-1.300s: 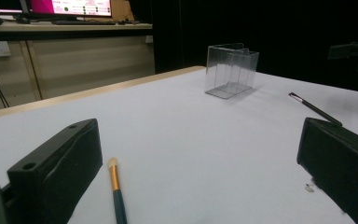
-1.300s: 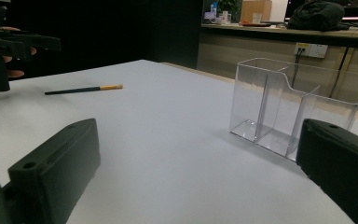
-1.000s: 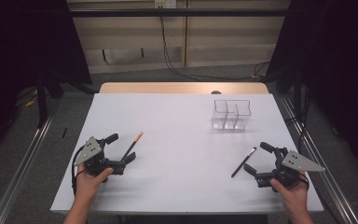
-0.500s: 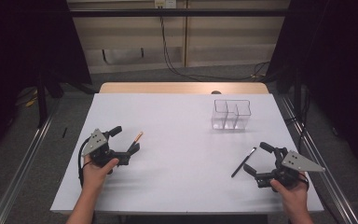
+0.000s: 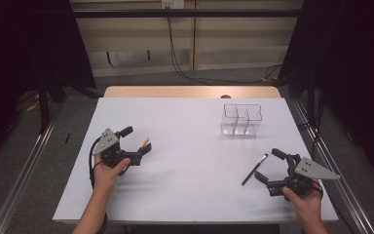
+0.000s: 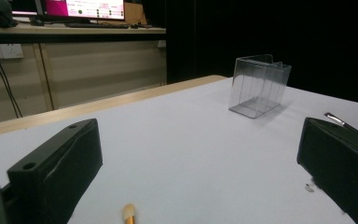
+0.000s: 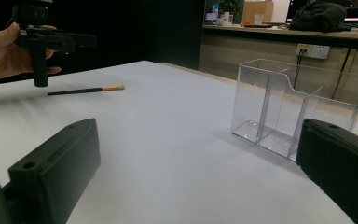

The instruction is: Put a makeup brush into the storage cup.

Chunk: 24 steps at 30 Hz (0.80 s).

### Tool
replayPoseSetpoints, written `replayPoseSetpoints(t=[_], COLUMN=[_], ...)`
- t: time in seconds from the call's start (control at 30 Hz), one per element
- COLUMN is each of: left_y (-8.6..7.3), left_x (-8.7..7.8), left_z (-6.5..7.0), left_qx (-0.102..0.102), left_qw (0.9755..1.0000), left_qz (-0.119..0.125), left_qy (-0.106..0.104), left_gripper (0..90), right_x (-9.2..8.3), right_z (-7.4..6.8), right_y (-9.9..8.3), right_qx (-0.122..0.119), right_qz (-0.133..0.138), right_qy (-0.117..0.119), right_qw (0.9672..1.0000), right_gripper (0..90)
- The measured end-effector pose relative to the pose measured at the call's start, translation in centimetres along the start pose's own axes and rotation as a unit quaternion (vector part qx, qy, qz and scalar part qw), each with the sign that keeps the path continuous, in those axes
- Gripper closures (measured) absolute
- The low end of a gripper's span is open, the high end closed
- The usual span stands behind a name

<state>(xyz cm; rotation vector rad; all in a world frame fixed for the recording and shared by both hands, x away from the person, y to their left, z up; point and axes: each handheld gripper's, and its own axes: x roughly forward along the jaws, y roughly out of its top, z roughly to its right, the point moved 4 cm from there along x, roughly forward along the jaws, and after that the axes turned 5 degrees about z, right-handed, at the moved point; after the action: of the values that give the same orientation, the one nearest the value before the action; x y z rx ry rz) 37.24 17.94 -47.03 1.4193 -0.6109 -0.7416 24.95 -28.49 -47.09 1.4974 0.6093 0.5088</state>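
Here my left gripper [image 5: 137, 142] hangs over the near-left part of the white table [image 5: 190, 195], its jaws spread wide and holding nothing. The orange-tipped brush [image 5: 145, 143] lies on the table right between and beneath those jaws, its bristle tip poking out just past them toward the far right; in the left gripper view that tip [image 6: 129, 213] sits low between the jaws. My right gripper [image 5: 268, 166] rests at the near right, also spread and empty, with the black brush [image 5: 253, 169] just left of it. The clear organizer [image 5: 241, 119] stands at the far right.
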Motion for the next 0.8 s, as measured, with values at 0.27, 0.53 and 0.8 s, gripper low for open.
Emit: replayPoseSetpoints(t=[0.27, 0.53, 0.8], left_y=[-0.3, -0.8, -1.4], left_x=[0.3, 0.6, 1.3], left_z=[-0.1, -0.6, -1.2], left_qx=[-0.013, -0.026, -0.049], left_qw=[0.9996, 0.9956, 0.9835], left_qz=[-0.024, -0.087, -0.172], left_qy=[0.007, 0.024, 0.029], left_gripper=[0.0, 0.0, 0.0], right_x=[-0.1, -0.1, -0.3], right_z=[0.0, 0.0, 0.1], right_y=[0.0, 0.0, 0.0], right_qx=[0.001, -0.001, 0.002], right_qz=[0.0, -0.001, 0.001], right_qy=[-0.001, -0.002, -0.005], right_qw=[1.0, 1.0, 1.0], right_gripper=[0.0, 0.0, 0.0])
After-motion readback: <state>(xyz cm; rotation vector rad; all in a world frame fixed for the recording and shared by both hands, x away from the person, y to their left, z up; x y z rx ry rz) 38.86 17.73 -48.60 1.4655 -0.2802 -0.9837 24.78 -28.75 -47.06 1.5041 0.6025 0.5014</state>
